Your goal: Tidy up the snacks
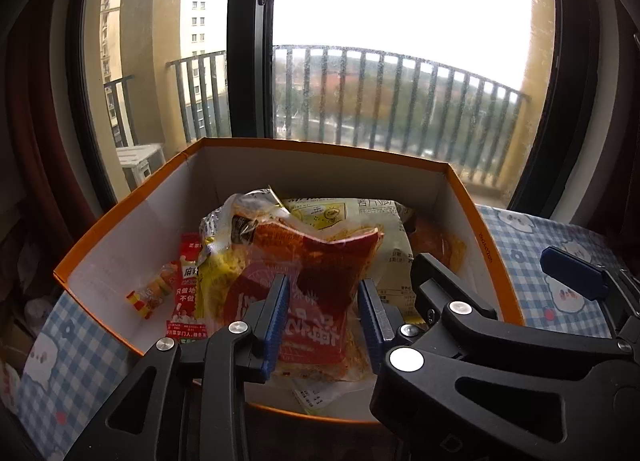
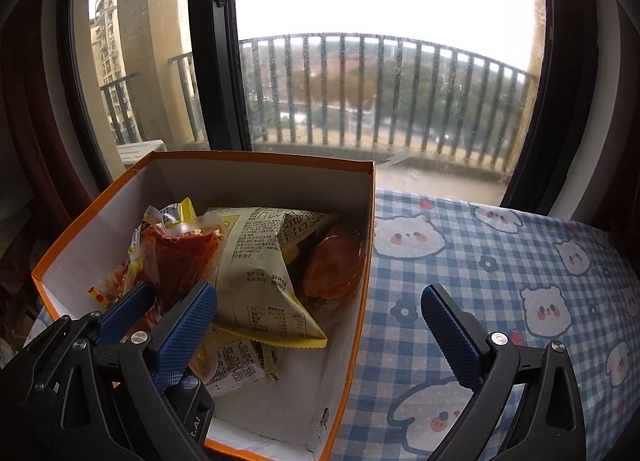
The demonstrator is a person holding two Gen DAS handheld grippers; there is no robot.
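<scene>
An orange-edged cardboard box (image 1: 132, 197) with white inner walls stands on the checked tablecloth and holds several snack packets. My left gripper (image 1: 325, 317) is over the box, its blue pads closed on a red and clear spicy snack packet (image 1: 312, 285), which stands upright. Behind it lies a pale yellow bag (image 1: 384, 229). A small red packet (image 1: 186, 289) and a candy (image 1: 150, 295) lie at the box's left. In the right wrist view my right gripper (image 2: 320, 325) is open and empty, spanning the box's right wall (image 2: 360, 301). A round orange pastry (image 2: 332, 267) lies there.
The table wears a blue checked cloth with white bear faces (image 2: 500, 281) to the right of the box. A large window with a dark frame (image 2: 212, 61) and balcony railing stands just behind the table. Dark curtains hang at both sides.
</scene>
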